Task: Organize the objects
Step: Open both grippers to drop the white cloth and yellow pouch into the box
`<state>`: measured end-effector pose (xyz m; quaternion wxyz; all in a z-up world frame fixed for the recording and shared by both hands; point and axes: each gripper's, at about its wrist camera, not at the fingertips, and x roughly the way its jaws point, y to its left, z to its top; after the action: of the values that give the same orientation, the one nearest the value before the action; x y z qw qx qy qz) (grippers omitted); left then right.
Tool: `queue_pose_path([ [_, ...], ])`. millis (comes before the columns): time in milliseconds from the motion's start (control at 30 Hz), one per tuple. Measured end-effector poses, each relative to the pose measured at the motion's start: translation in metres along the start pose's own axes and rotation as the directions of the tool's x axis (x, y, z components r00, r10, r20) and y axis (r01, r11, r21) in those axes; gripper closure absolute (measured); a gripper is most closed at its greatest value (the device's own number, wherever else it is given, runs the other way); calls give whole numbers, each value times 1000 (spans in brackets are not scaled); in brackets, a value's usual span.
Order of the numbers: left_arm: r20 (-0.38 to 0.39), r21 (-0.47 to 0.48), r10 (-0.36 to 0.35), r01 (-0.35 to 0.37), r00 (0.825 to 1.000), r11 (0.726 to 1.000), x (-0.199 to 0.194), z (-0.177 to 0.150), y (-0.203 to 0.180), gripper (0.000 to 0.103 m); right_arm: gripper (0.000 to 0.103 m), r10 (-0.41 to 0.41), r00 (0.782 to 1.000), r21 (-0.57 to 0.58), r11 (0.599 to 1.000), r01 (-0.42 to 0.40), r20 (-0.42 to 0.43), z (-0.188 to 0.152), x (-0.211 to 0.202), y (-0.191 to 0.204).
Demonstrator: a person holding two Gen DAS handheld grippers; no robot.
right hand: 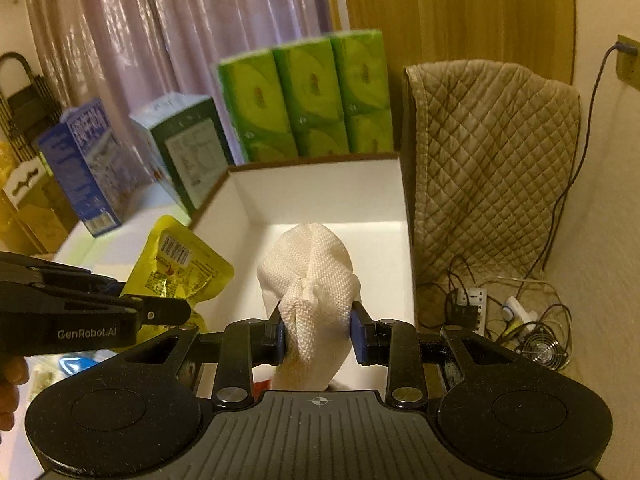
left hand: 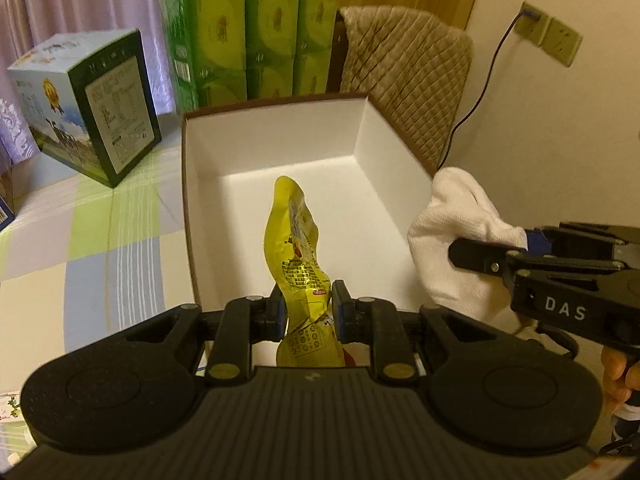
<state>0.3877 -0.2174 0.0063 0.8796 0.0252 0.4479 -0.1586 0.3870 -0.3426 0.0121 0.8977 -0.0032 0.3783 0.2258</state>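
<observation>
My left gripper (left hand: 309, 307) is shut on a yellow snack pouch (left hand: 298, 256), which stands up over the open white box (left hand: 276, 136). In the right wrist view the same pouch (right hand: 180, 268) hangs at the box's left rim, held by the left gripper (right hand: 176, 314). My right gripper (right hand: 318, 334) is shut on a bunched white cloth (right hand: 310, 276), raised above the near end of the white box (right hand: 320, 192). From the left wrist view that cloth (left hand: 456, 232) hovers at the box's right wall, with the right gripper (left hand: 496, 250) clamped on it.
Behind the box stand green tissue packs (left hand: 256, 36) and a blue-green carton (left hand: 92, 100) on a checked tablecloth (left hand: 100, 240). A quilted cover (right hand: 492, 152) drapes furniture to the right. Cables, a power strip (right hand: 472, 300) and a small fan (right hand: 542, 350) lie on the floor.
</observation>
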Motion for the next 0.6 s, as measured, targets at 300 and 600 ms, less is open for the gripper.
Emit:
queue_pose_path([
  [300, -69, -11, 21, -22, 997, 1000, 42, 6, -1, 85, 75, -27, 997, -51, 998, 23, -71, 2, 46, -9],
  [600, -102, -22, 22, -24, 995, 999, 62, 12, 2, 85, 56, -38, 996, -76, 997, 31, -82, 6, 66, -11],
])
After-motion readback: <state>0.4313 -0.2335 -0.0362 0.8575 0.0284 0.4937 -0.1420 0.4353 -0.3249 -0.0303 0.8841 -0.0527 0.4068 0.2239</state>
